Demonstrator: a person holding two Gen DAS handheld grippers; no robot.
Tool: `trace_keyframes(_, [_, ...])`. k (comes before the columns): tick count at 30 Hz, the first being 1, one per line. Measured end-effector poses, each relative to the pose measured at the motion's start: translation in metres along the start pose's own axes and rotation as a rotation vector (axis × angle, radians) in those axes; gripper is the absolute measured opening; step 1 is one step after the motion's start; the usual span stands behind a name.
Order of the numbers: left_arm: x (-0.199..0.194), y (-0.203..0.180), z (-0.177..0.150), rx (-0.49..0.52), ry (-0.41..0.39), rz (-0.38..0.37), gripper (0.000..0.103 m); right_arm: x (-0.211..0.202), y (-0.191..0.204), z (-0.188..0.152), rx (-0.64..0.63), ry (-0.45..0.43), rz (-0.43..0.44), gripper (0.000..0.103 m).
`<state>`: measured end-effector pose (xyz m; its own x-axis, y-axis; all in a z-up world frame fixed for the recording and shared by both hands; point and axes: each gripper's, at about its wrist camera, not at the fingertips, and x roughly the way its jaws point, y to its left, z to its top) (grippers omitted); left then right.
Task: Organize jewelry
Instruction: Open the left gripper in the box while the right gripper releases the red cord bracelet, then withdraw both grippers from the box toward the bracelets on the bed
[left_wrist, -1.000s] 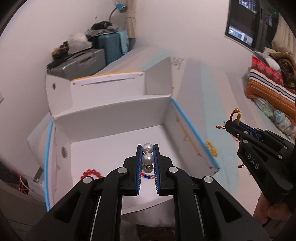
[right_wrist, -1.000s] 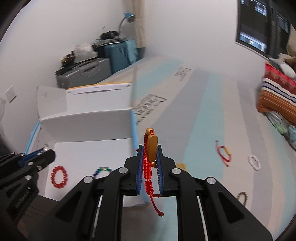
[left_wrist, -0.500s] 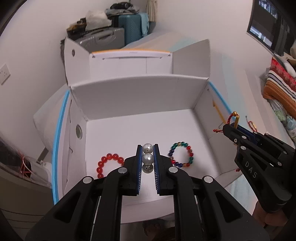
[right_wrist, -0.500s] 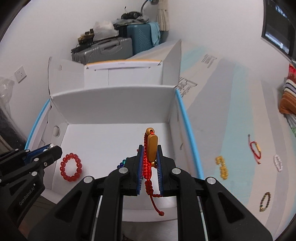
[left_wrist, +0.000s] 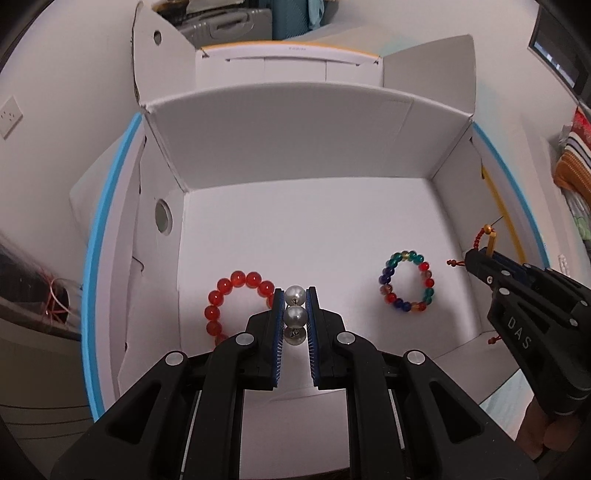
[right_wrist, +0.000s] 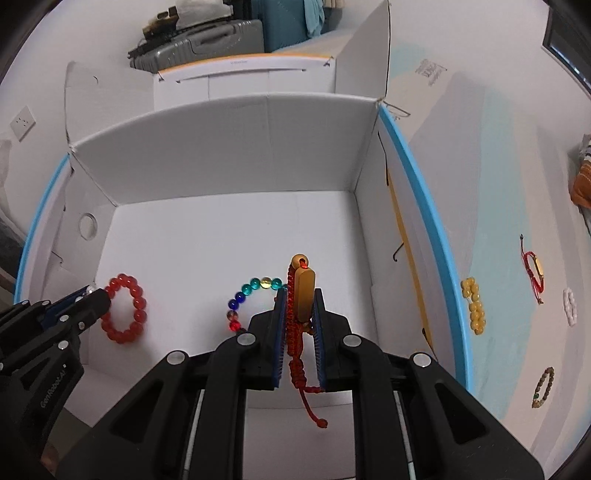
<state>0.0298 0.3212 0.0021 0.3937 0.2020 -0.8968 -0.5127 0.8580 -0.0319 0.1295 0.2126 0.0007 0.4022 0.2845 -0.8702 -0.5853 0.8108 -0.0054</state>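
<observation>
My left gripper (left_wrist: 294, 295) is shut on a pearl bead piece (left_wrist: 294, 314) and hangs over the near part of an open white cardboard box (left_wrist: 295, 155). My right gripper (right_wrist: 299, 295) is shut on a red cord bracelet with a gold bar (right_wrist: 303, 295), also over the box; it shows at the right in the left wrist view (left_wrist: 476, 258). On the box floor lie a red bead bracelet (left_wrist: 229, 295) (right_wrist: 125, 314) and a multicoloured bead bracelet (left_wrist: 406, 280) (right_wrist: 251, 295).
On the pale blue surface right of the box lie a yellow bead bracelet (right_wrist: 474, 306), a red cord bracelet (right_wrist: 535, 273), a white bead bracelet (right_wrist: 570, 306) and a dark bead bracelet (right_wrist: 543, 386). Suitcases (right_wrist: 207, 37) stand behind the box. A wall socket (right_wrist: 22, 122) is at left.
Both grippers have moved from beside the box to over its floor, each still holding its piece. The box looms larger and the two bracelets inside have come fully into view.
</observation>
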Motion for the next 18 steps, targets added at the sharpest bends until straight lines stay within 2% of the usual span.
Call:
trace_keyframes(10, [0.013, 0.000, -0.001, 0.002, 0.023, 0.017, 0.012, 0.006, -0.002, -0.001, 0.016, 0.020, 0.024, 0.015])
trace_keyframes(12, [0.014, -0.001, -0.002, 0.005, 0.020, 0.019, 0.012, 0.005, -0.002, -0.001, 0.019, 0.010, 0.028, 0.027])
trace_keyframes(15, [0.013, 0.000, -0.003, 0.000, 0.008, 0.024, 0.015, 0.001, -0.001, -0.003, 0.028, -0.010, 0.041, 0.039])
trace_keyframes(16, [0.011, 0.001, -0.002, -0.002, 0.006, 0.026, 0.018, 0.000, -0.001, -0.002, 0.027, -0.015, 0.043, 0.041])
trace_keyframes(17, [0.010, 0.001, -0.003, -0.006, 0.004, 0.032, 0.028, -0.002, -0.001, -0.002, 0.026, -0.025, 0.045, 0.046])
trace_keyframes(18, [0.009, 0.003, -0.003, -0.014, 0.000, 0.037, 0.032, -0.005, -0.001, -0.002, 0.026, -0.034, 0.044, 0.054])
